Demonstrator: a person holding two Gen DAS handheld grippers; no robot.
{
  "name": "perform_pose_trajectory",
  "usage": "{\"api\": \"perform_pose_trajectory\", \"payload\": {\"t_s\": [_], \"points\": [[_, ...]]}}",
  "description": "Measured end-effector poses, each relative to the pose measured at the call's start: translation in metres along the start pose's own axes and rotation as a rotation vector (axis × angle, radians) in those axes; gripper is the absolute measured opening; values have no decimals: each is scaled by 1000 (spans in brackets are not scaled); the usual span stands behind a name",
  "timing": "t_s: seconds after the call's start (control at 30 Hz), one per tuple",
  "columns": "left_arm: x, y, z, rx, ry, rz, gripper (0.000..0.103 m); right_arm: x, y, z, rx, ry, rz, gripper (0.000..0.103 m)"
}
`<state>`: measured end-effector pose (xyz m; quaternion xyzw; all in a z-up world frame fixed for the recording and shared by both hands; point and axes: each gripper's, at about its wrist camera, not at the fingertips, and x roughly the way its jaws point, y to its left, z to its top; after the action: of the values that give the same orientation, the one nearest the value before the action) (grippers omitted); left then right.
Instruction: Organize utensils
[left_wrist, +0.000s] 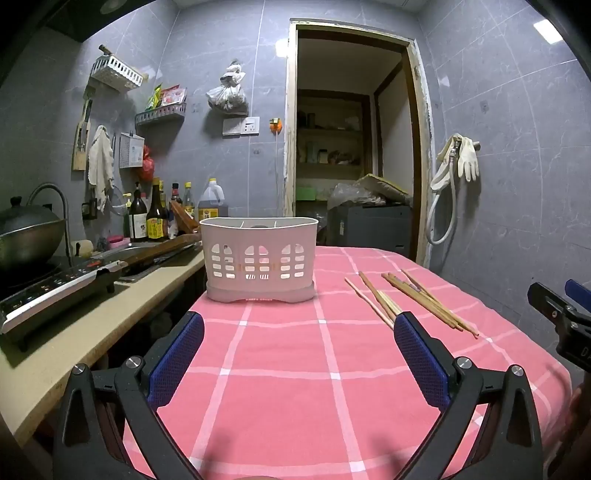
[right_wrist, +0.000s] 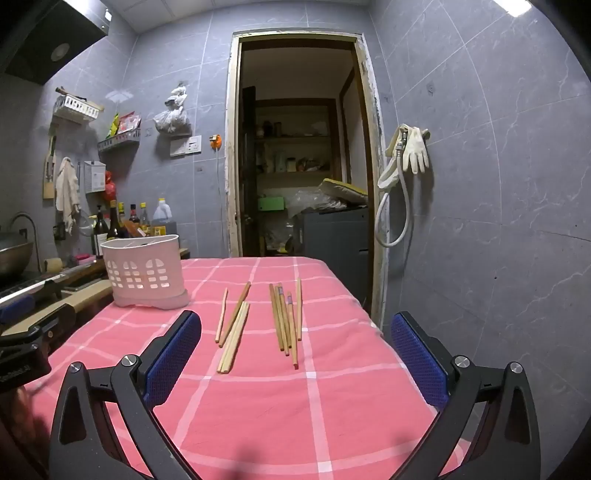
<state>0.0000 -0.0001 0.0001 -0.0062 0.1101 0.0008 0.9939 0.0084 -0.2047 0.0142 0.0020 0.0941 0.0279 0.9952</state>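
Note:
A white slotted utensil basket (left_wrist: 259, 259) stands at the far left of the pink checked table (left_wrist: 280, 369); it also shows in the right wrist view (right_wrist: 142, 275). Several wooden chopsticks (right_wrist: 284, 319) lie loose on the cloth in two groups, the left group (right_wrist: 232, 328) nearer the basket; they also show in the left wrist view (left_wrist: 410, 301). My left gripper (left_wrist: 299, 354) is open and empty above the cloth, facing the basket. My right gripper (right_wrist: 295, 358) is open and empty, just short of the chopsticks.
A kitchen counter (left_wrist: 110, 314) runs along the left with an induction cooker (left_wrist: 55, 291), a wok (left_wrist: 26, 236) and several bottles (left_wrist: 155, 214). An open doorway (right_wrist: 299, 147) lies behind the table. A tiled wall with a hose and glove (right_wrist: 410, 155) is on the right.

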Motion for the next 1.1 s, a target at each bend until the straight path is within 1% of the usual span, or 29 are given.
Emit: {"api": "perform_pose_trajectory", "payload": {"t_s": [1.1], "points": [[0, 0, 0, -11, 10, -2, 101, 1, 2, -2, 2, 1, 1, 103]]}}
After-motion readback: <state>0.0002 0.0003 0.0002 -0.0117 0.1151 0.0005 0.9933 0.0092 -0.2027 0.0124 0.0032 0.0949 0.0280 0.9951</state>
